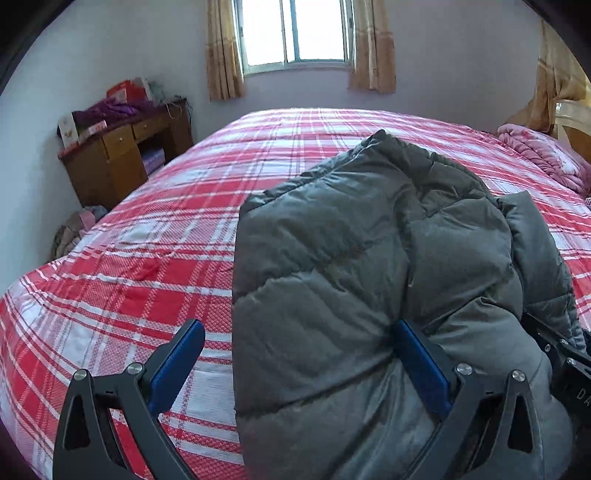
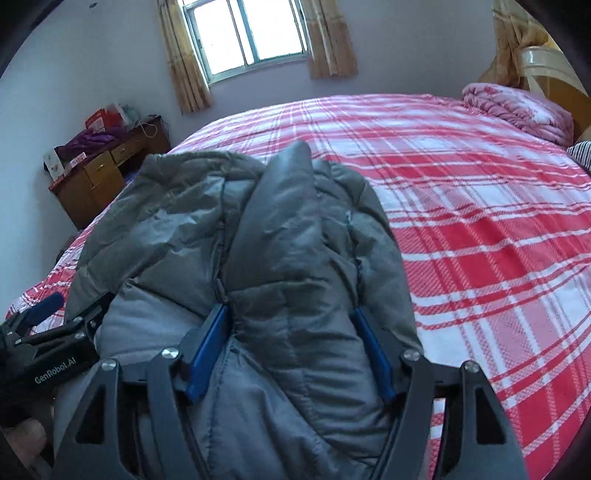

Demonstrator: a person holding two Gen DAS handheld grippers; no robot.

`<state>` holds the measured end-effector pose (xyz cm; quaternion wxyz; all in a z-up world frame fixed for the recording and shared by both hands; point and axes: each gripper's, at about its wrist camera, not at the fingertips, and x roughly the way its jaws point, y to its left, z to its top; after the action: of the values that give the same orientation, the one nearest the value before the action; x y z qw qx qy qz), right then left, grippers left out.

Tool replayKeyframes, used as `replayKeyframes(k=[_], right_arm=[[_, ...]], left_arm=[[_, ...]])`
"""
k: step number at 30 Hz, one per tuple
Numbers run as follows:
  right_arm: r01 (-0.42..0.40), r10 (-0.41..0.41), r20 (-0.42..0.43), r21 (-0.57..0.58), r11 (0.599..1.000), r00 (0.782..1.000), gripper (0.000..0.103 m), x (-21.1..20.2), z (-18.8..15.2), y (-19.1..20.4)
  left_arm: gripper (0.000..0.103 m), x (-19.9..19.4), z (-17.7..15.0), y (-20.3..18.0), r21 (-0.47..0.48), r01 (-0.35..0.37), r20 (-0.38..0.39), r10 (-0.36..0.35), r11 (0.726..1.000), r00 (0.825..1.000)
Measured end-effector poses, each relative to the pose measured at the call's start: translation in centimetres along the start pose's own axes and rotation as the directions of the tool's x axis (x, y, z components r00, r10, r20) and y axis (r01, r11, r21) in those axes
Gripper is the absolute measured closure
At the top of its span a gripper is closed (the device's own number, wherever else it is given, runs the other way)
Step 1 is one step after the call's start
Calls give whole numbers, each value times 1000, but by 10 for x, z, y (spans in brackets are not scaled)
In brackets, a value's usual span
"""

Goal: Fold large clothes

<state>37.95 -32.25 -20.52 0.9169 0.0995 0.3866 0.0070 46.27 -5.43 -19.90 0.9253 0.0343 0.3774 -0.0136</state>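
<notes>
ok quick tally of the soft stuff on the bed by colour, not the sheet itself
grey: 1, the puffer jacket
pink: 1, the folded blanket by the headboard
striped dark and white: 1, a cloth at the frame edge, kind unclear
total: 3

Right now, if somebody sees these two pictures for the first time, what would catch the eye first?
First, the bulky grey puffer jacket, bunched up at the near edge of the bed. Under it, the red and white plaid bedspread fills most of both views. Then the bright window in the far wall, between tan curtains.
</notes>
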Motion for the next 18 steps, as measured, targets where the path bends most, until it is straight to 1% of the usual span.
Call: replayKeyframes(k=[2,3,4,5,6,7,8,9,10,12,13,14,15,18], right_arm=[[-15,15,-12,12,1000,1000,32,-3,2,-5],[-13,13,-7,6,1000,1000,32,-8,3,-6],[-10,10,9,4,1000,1000,31,-16,3,-9],[-10,9,40,18,1000,999,27,-26,2,-16],[1,-3,65,38,999,998,17,-35,2,-22],[37,-43,86,71,997,995,9,-43,4,-32],[49,-57,88,88,995,995,8,-44,5,-38],[48,-56,73,99,994,996,8,-42,6,-45],[41,-47,55,107,993,997,8,-38,7,-49],[-4,3,9,123,992,1000,8,-26,7,-54],[-32,34,-8,125,992,999,8,-21,6,-55],[-68,72,-24,122,990,997,8,-16,4,-53],[-100,106,-40,123,987,994,8,-11,3,-53],[-125,130,-32,116,985,991,7,-12,1,-50]], left_arm=[[1,-6,4,8,-5,2,-50,-3,1000,999],[1,-16,6,18,-19,-12,-45,11,1000,999],[1,-26,6,26,-29,-24,-14,24,999,1000],[1,-35,4,37,-46,-31,25,32,998,999],[1,-35,1,43,-58,-16,15,17,998,1000],[1,-27,-1,49,-74,17,-31,-19,997,999],[1,-16,-5,53,-100,57,-89,-67,993,994],[1,-7,-7,57,-133,96,-118,-112,986,987],[1,-1,-11,61,-185,146,-128,-171,972,977],[1,6,-14,63,-259,201,-131,-240,945,962],[1,11,-15,64,-297,229,-138,-279,927,950],[1,12,-16,63,-307,242,-135,-294,920,946],[1,11,-15,58,-286,248,-128,-293,926,947],[1,9,-14,48,-234,266,-114,-298,935,948]])
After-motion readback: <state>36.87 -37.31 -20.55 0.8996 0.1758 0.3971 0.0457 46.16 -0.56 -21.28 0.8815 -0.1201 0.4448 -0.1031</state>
